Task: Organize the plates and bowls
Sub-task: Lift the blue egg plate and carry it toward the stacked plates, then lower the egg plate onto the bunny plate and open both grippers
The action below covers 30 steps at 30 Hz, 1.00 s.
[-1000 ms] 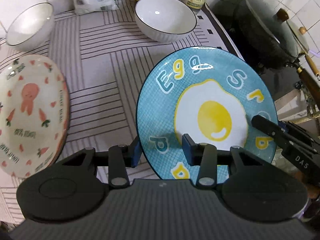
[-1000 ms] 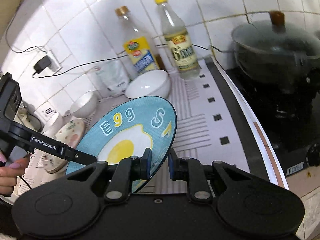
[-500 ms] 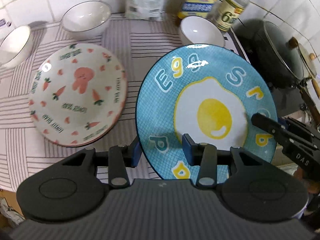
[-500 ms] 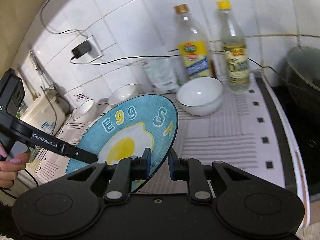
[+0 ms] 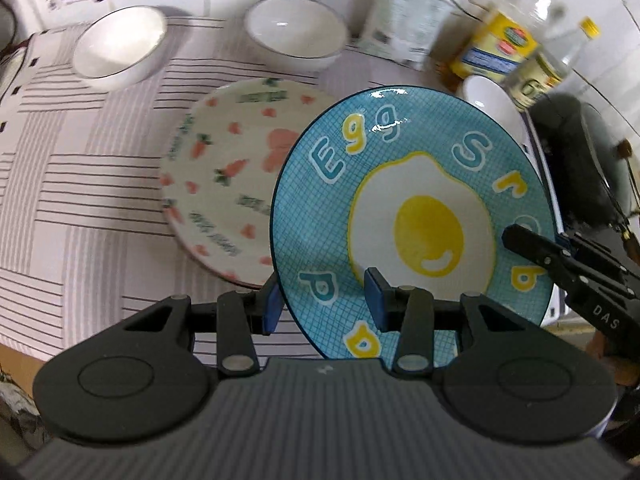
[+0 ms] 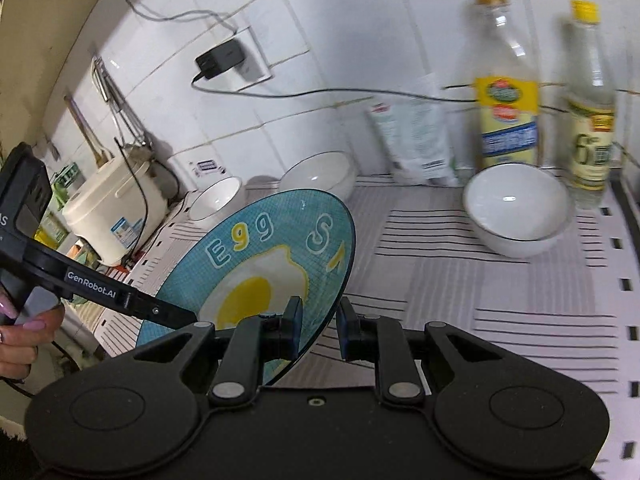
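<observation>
The blue plate (image 5: 416, 216) with the fried egg picture is in the air above the striped cloth (image 5: 72, 184), tilted, and its far edge is over the carrot plate (image 5: 224, 176). Both claws hold it by the rim. The left gripper (image 5: 326, 304) has one pad under the edge and one on the face. The right gripper (image 6: 318, 326) is closed narrowly on the opposite edge.

I think the plate is stiff, glazed and rather heavy, so it can slip between the pads and would break if it falls. The rim is the only good place to grip. Three white bowls (image 6: 516, 216) stand near the bottles (image 6: 506, 92) at the wall.
</observation>
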Motion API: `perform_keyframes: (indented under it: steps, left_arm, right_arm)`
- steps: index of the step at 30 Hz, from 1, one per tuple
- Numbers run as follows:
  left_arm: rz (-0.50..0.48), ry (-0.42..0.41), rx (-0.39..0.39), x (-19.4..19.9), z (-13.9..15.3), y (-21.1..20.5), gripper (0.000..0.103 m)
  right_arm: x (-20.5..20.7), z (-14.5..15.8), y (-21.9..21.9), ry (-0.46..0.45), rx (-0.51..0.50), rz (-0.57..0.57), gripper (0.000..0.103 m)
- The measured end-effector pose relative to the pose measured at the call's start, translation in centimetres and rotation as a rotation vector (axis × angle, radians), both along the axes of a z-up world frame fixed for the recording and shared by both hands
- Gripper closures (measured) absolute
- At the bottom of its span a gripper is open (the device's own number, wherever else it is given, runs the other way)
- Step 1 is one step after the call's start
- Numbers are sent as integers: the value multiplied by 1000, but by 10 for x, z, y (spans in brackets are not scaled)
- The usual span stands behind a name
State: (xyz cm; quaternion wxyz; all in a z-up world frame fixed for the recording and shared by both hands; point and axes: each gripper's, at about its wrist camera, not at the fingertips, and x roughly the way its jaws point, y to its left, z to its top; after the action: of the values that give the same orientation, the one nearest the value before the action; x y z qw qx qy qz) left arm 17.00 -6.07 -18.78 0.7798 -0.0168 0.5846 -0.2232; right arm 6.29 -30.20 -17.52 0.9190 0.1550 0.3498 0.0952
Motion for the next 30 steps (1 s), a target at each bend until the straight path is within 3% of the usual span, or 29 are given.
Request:
perform_keyframes:
  steps: [16, 30]
  left_arm:
    - [66, 106, 40, 69, -38, 49, 62]
    - [5, 173, 86, 104, -65, 50, 62]
  right_arm:
    - [74, -31, 44, 99, 28, 54, 80]
    - [99, -52, 59, 194, -1, -16, 80]
